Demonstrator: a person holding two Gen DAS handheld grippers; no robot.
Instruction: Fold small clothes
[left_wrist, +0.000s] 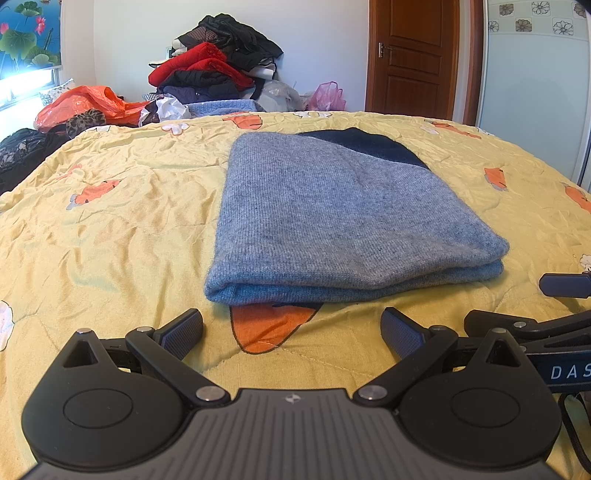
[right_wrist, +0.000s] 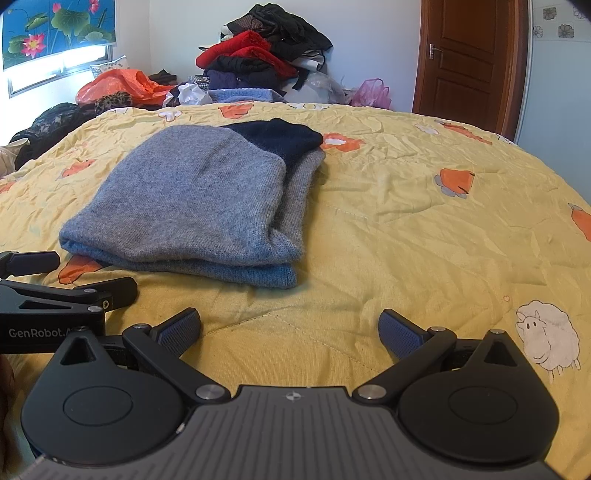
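Grey folded sweater (left_wrist: 332, 214) flat on yellow quilt (left_wrist: 110, 221); left gripper (left_wrist: 291, 332), right gripper (right_wrist: 290, 332) both wide, empty.

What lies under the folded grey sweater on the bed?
The grey sweater rests on the yellow quilt. An orange carrot print pokes out beneath its near edge; the rest is covered.
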